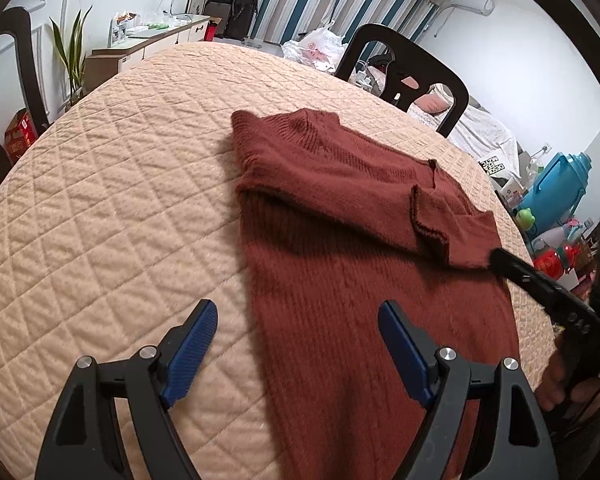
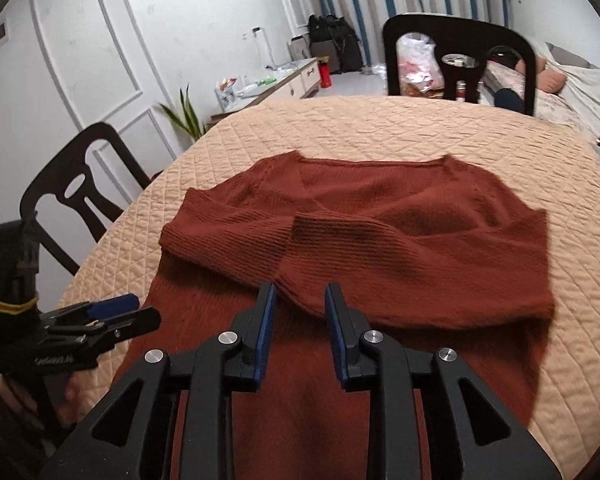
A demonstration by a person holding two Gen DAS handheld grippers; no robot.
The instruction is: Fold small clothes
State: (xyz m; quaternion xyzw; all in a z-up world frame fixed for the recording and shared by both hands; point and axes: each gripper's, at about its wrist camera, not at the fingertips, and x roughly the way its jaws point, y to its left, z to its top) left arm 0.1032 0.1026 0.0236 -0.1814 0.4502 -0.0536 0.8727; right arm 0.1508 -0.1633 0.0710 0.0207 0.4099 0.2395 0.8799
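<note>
A rust-red knit sweater lies flat on the quilted peach table cover, both sleeves folded across its chest. It also shows in the right wrist view. My left gripper is open wide, hovering above the sweater's lower left edge. My right gripper is open with a narrow gap, nothing between the pads, just above the sweater's body below the folded right sleeve cuff. The right gripper appears in the left wrist view, and the left gripper in the right wrist view.
Black chairs stand at the far side and left side of the table. A low cabinet, a plant, bags and a bed lie beyond. Toys and a blue container sit at the right.
</note>
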